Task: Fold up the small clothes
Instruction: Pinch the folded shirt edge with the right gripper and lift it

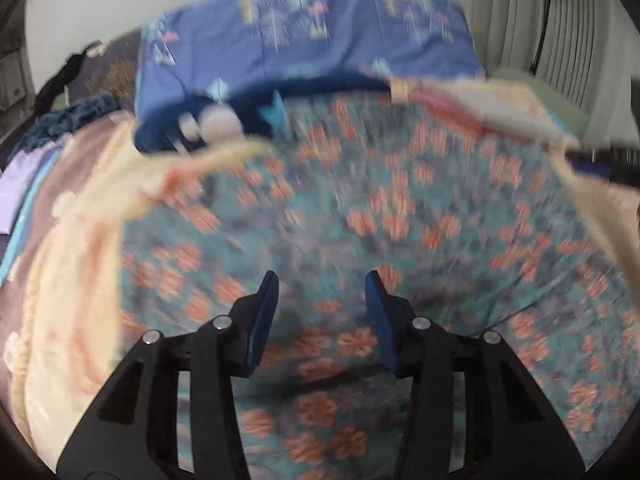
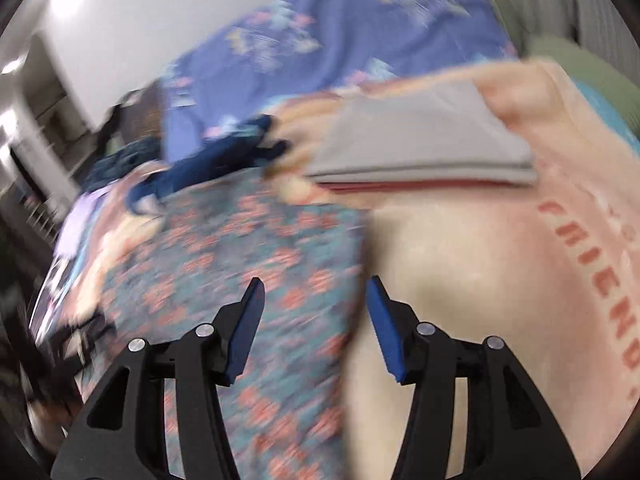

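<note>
A teal garment with orange flowers [image 1: 360, 220] lies spread flat on the bed. It also shows in the right wrist view [image 2: 248, 264], with its right edge just ahead of the jaws. My left gripper [image 1: 322, 280] is open and empty above the garment's near part. My right gripper [image 2: 316, 284] is open and empty over the garment's right edge. The other gripper's dark tip [image 1: 600, 162] shows at the left wrist view's right edge. Both views are motion-blurred.
A folded grey and red stack [image 2: 424, 148] lies on a cream blanket [image 2: 500, 272] with pink lettering. A dark blue garment [image 1: 224, 116] lies behind the floral one. A blue patterned pillow [image 1: 312, 28] sits at the headboard. A curtain [image 1: 552, 20] hangs at the right.
</note>
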The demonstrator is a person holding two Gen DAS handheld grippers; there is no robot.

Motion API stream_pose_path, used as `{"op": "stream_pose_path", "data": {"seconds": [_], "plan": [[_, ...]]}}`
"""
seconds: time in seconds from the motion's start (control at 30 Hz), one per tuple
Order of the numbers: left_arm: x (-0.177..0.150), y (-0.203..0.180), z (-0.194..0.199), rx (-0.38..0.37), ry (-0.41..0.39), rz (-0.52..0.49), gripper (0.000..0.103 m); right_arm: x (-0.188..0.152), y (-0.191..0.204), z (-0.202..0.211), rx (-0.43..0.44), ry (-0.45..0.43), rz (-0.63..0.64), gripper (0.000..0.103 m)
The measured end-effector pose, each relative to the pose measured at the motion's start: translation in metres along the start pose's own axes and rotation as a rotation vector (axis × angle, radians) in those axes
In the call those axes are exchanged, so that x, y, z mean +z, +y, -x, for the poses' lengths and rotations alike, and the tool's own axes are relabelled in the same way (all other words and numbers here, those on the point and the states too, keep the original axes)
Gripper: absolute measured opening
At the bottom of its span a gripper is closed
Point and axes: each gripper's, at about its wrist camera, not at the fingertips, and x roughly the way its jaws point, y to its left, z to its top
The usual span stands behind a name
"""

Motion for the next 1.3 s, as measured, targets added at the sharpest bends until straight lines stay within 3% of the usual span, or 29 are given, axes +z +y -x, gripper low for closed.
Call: {"op": "stream_pose_path", "data": {"seconds": [0.07,0.13,0.17,0.2,0.23,0.37,0.43,0.5,0.6,0.67,0.73,0.8,0.83,0.9,0.93,1.03,1.17,1.3], "plan": [[-0.008,-0.008,-0.015,0.041,0.000,-0.020,0.048,0.007,-0.016,-0.024,0.000,0.022,-0.065,0.054],[-0.006,-0.009,-0.012,0.045,-0.004,-0.021,0.050,0.011,-0.027,-0.046,0.105,0.066,-0.130,0.054],[-0.008,-0.007,-0.014,0.037,-0.005,-0.015,0.050,0.011,-0.030,-0.053,0.138,0.074,-0.159,0.049],[-0.009,-0.004,-0.014,0.025,-0.007,-0.002,0.050,0.012,-0.030,-0.057,0.150,0.067,-0.172,0.033],[-0.009,-0.003,-0.014,0.019,-0.009,0.004,0.050,0.012,-0.027,-0.058,0.164,0.061,-0.159,0.003],[-0.008,-0.003,-0.013,0.007,-0.016,0.017,0.051,0.015,-0.017,-0.035,0.109,-0.058,-0.114,0.002],[-0.009,-0.003,-0.011,0.012,-0.016,0.012,0.052,0.014,-0.028,-0.059,-0.008,0.008,-0.110,0.003],[-0.009,-0.004,-0.010,0.017,-0.018,0.007,0.052,0.010,-0.039,-0.076,0.021,0.065,-0.142,0.002],[-0.009,-0.003,-0.010,0.009,-0.018,0.014,0.052,0.010,-0.032,-0.051,-0.001,-0.005,-0.148,0.007],[-0.009,-0.002,-0.010,0.003,-0.017,0.019,0.052,0.005,-0.008,-0.020,-0.047,-0.073,-0.053,0.008],[-0.009,-0.002,-0.010,0.004,-0.017,0.018,0.052,-0.014,0.027,0.010,0.052,-0.117,0.102,0.009],[-0.009,-0.002,-0.009,0.000,-0.017,0.022,0.052,-0.042,0.052,0.014,0.104,-0.045,0.218,0.009],[-0.008,-0.001,-0.008,-0.003,-0.019,0.025,0.053,-0.054,0.056,0.006,0.071,0.005,0.247,0.009],[-0.008,0.003,0.000,-0.010,-0.034,0.046,0.060,-0.081,0.048,-0.024,-0.083,0.107,0.294,0.005],[-0.009,0.006,0.006,-0.005,-0.044,0.060,0.066,-0.088,0.038,-0.030,-0.068,0.098,0.288,0.004],[-0.022,0.020,0.037,0.002,-0.080,0.080,0.068,-0.084,0.020,0.000,-0.006,0.051,0.153,0.005],[-0.057,0.049,0.083,0.053,-0.108,0.075,0.074,-0.097,0.014,0.046,0.007,0.000,0.189,0.009],[-0.101,0.078,0.106,0.047,-0.029,0.121,0.077,-0.127,-0.009,0.069,0.080,0.045,0.177,0.009]]}}
